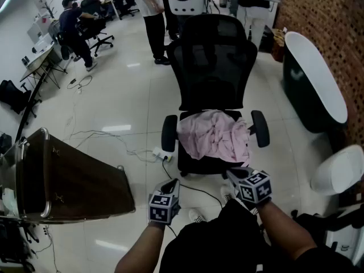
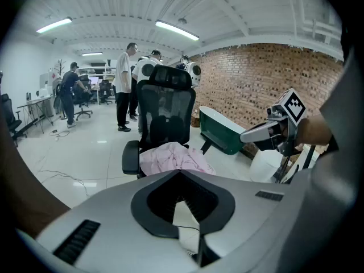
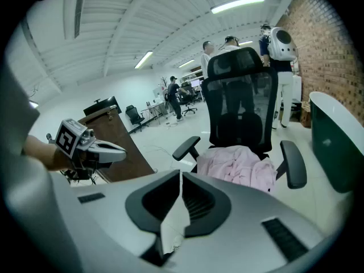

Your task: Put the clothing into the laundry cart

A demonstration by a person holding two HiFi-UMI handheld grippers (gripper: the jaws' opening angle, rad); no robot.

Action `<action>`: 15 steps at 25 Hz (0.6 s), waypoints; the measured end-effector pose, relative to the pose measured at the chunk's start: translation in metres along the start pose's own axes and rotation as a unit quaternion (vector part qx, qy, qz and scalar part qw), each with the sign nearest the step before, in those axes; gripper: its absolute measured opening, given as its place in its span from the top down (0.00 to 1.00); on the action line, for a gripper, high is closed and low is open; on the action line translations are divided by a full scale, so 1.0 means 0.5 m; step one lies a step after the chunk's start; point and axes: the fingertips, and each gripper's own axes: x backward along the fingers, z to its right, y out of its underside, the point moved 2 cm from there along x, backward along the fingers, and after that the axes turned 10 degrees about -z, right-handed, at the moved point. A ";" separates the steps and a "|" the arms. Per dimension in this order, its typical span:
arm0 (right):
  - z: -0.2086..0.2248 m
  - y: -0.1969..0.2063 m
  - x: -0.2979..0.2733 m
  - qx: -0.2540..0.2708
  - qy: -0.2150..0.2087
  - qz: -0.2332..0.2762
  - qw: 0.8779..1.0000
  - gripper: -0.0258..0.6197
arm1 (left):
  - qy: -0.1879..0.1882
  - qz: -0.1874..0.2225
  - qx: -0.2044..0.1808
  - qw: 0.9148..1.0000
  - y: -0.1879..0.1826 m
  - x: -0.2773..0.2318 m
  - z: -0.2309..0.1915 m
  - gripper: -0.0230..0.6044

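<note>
A crumpled pink garment (image 1: 213, 135) lies on the seat of a black office chair (image 1: 211, 56) straight ahead. The brown laundry cart (image 1: 68, 178) stands to the left of the chair. My left gripper (image 1: 170, 185) and right gripper (image 1: 236, 175) hover side by side just short of the chair's front edge, both shut and empty. In the left gripper view the shut jaws of the left gripper (image 2: 181, 172) point at the garment (image 2: 173, 158). The right gripper (image 3: 181, 173) likewise faces the garment (image 3: 239, 166), with the cart (image 3: 116, 144) on its left.
A dark tub with a white rim (image 1: 314, 78) stands by the brick wall at right, a white round object (image 1: 338, 170) nearer. Cables and a power strip (image 1: 160, 152) lie on the floor left of the chair. People (image 1: 152, 16) stand behind the chair.
</note>
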 end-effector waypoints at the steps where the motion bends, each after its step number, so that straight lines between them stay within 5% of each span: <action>1: 0.002 -0.007 -0.009 0.002 -0.001 -0.001 1.000 0.91 | -0.002 0.000 0.002 1.000 -0.003 -0.004 -0.008 0.96; 11: 0.068 -0.107 -0.116 0.047 -0.026 -0.026 0.998 0.78 | -0.033 -0.002 0.052 0.998 -0.046 -0.072 -0.073 0.96; 15: 0.120 -0.158 -0.182 0.076 -0.043 -0.047 0.995 0.61 | -0.055 -0.002 0.079 0.995 -0.078 -0.124 -0.100 0.96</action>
